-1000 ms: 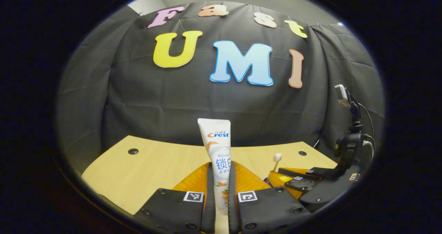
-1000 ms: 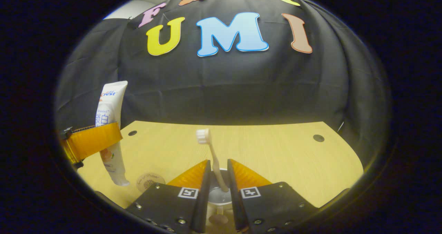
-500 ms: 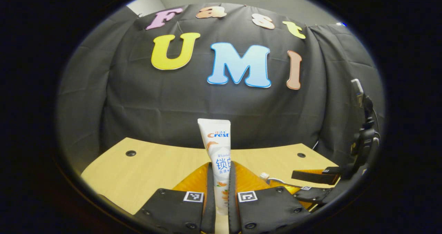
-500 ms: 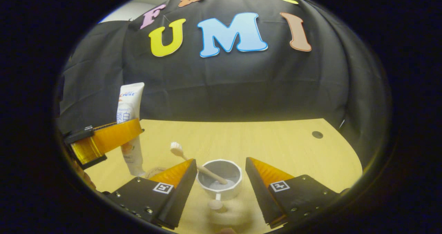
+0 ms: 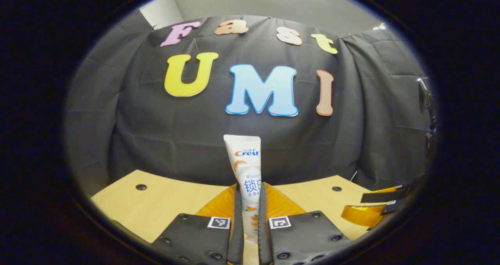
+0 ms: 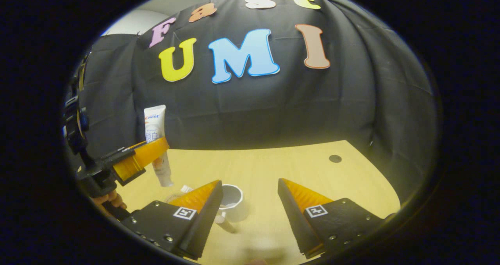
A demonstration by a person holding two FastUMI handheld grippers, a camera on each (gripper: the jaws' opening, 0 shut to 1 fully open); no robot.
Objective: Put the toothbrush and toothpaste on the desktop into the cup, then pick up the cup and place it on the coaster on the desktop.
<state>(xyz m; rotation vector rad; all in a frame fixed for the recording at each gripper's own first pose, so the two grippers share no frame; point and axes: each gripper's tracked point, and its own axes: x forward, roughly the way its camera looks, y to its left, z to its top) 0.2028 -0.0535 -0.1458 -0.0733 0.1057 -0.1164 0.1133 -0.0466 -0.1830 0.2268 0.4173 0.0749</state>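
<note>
My left gripper (image 5: 248, 202) is shut on a white toothpaste tube (image 5: 245, 167), which stands upright above the wooden desktop (image 5: 164, 202). In the right gripper view the same tube (image 6: 155, 129) hangs with its cap end down in the left gripper (image 6: 156, 151), left of the cup. My right gripper (image 6: 250, 182) is open and holds nothing. A small white cup (image 6: 231, 201) stands on the desktop just past its left finger, which hides part of it. The toothbrush head (image 6: 186, 188) pokes out to the cup's left. A round coaster (image 6: 172, 197) lies faintly left of the cup.
The desktop (image 6: 312, 179) has small dark holes (image 6: 334, 158) near its far corners. A hand (image 6: 109, 198) holds the left gripper at the left edge. The right gripper's fingers (image 5: 384, 204) show low at the right of the left gripper view.
My right gripper opened, let the toothbrush drop into the cup, and drew back from it. The left gripper still holds the toothpaste and now looks higher.
</note>
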